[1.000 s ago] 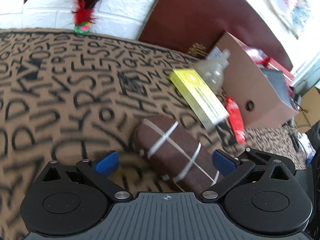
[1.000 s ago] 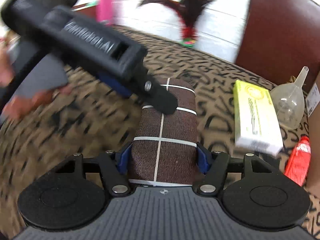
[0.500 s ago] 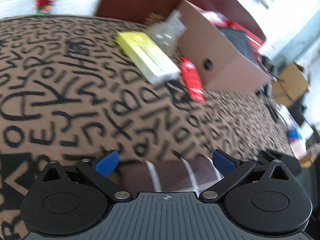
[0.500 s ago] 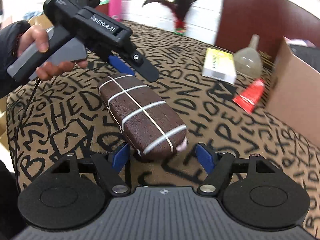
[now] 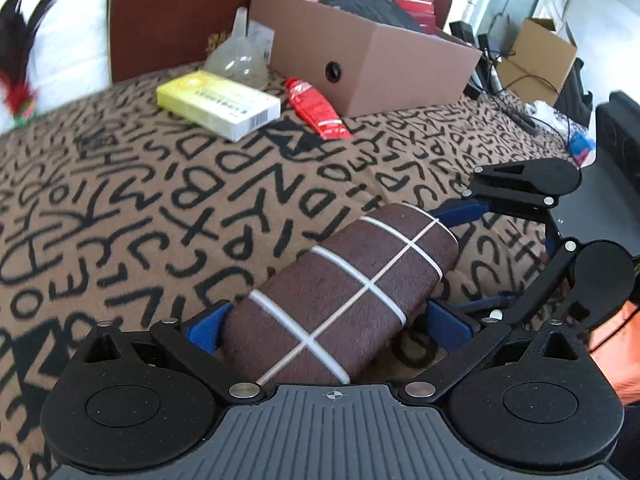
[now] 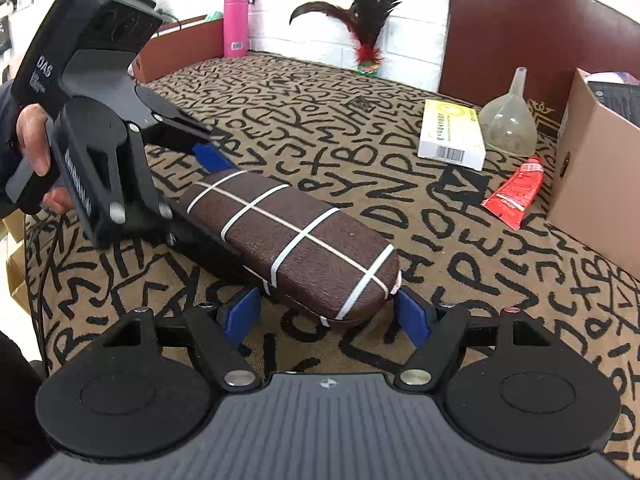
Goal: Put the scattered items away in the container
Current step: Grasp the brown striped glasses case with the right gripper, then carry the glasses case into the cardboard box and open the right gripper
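Brown case (image 6: 292,236) — gripped by left tool (image 6: 224,196) marked "DAS" — right tool (image 6: 328,316) opening, pads clear.

A brown glasses case (image 5: 340,296) with white crossing lines is lying on a tan cloth (image 5: 120,208) covered in black letters. A yellow and white box (image 5: 218,104) and a red tube (image 5: 318,108) are sitting at the upper middle, beside a plain brown cardboard box (image 5: 384,68).
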